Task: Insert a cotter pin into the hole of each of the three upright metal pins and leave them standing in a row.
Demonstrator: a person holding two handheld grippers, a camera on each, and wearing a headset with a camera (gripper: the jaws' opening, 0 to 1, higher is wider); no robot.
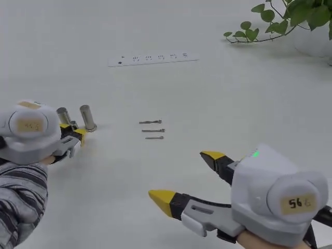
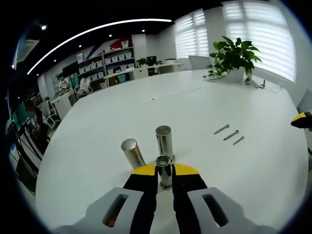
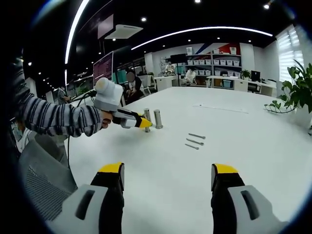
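Holding the right claw (image 1: 185,176) nearest, low over the bare worktop (image 1: 119,171), yellow tips spread wide and gripping nothing. Probably leaving it free for picking up a cotter pin, since it is pointing toward the work.

Further out on the left: clamping the left claw (image 2: 165,171) on one held metal pin (image 2: 165,168). Pinching the tips close against its sides low down, holding it upright with the top clear above the yellow tips. Judging this as a steadying grip, made so the pin is not tipping when something is pushed through it. Not making out the cross hole at this size.

Just past those tips: leaving the side metal pin (image 2: 132,152) and the far metal pin (image 2: 165,140) standing upright on the worktop, near each other but apart, neither claw touching them. Standing them close is likely meant for the finished row.

Out in the middle, between the two claws and well apart from the metal pins: leaving three cotter pins (image 1: 153,130) lying flat, parallel, one behind another, none inserted yet. Laying them spaced like this should be making single pickups easier. Expecting thin wire flat on a smooth top to be fiddly to pinch.

Judging the task as barely started: first pin secured, fetch not yet made.

Farther back: noting a white power strip (image 1: 153,58) lying across the worktop, then a leafy plant (image 1: 290,18) at the far right corner.
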